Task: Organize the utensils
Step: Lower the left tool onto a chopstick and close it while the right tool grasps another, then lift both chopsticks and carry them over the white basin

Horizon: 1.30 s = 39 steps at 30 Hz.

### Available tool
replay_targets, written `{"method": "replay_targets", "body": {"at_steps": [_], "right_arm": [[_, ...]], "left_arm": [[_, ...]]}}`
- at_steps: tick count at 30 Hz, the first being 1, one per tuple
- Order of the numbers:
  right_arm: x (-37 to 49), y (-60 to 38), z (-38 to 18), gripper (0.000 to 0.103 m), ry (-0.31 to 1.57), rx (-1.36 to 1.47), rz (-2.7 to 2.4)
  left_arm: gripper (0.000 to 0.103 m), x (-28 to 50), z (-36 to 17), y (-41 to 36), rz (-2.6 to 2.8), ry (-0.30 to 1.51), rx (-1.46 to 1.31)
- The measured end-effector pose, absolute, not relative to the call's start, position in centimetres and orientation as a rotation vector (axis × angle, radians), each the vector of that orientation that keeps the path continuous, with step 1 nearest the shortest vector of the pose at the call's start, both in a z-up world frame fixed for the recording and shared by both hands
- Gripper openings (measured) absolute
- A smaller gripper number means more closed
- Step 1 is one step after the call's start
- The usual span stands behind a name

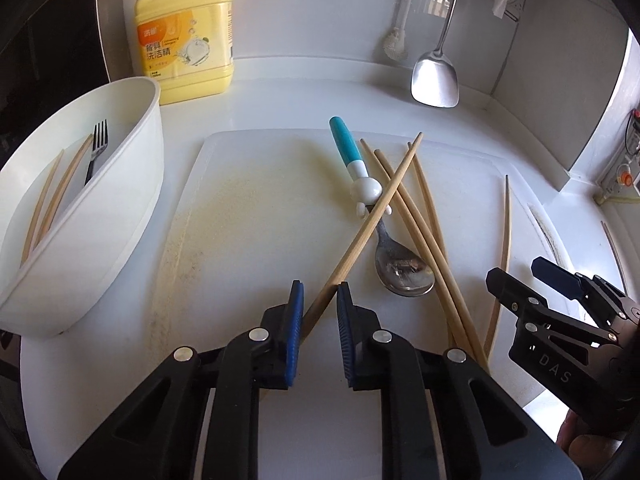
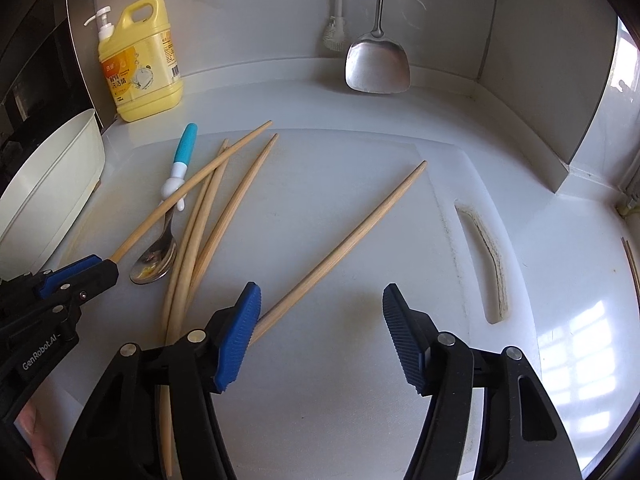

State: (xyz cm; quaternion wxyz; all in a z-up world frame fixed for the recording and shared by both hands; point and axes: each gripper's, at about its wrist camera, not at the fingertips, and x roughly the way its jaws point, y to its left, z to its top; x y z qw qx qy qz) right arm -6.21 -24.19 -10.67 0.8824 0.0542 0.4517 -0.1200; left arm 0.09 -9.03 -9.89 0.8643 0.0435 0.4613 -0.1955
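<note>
My left gripper is shut on the near end of a wooden chopstick that slants across the blue-handled spoon; this gripper also shows in the right wrist view. Three more chopsticks lie beside the spoon on the white cutting board. A single chopstick lies apart, its near end by my right gripper's left finger. My right gripper is open and empty just above the board. The white bin at left holds two chopsticks and a black fork.
A yellow dish-soap bottle stands at the back left. A steel spatula and a brush hang on the back wall. The board's handle slot is on its right side. Another thin stick lies at the far right counter.
</note>
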Motion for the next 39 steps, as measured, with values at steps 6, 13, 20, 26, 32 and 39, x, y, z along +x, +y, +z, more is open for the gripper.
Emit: {"method": "replay_targets", "body": {"at_steps": [6,13,20,26,32,39], "right_arm": [[-6.6,-24.7,-10.5,0.061,0.943,0.100,-0.264],[-6.3,-25.3,-10.5,0.061,0.940,0.124,-0.277],[-5.7,-25.8,-10.4,0.061,0.934,0.149,-0.303],[-5.0,-26.1,-10.4,0.061,0.927,0.160,-0.327],[-4.8,-25.5,-10.2,0.015,0.918,0.128,-0.309],[-5.2,-25.6,-10.1,0.006,0.903,0.139,-0.284]], "left_arm": [[0.015,-1.1,-9.8,-8.8,-0.391,0.990,0.101],[0.015,0.4,-9.8,-10.2,-0.435,0.966,0.174],[0.017,1.4,-9.8,-11.5,-0.462,0.941,0.225],[0.021,2.4,-9.8,-12.7,-0.476,0.928,0.257],[0.013,2.9,-9.9,-13.2,-0.517,0.930,0.247],[0.007,1.8,-9.7,-12.3,-0.568,0.949,0.167]]}}
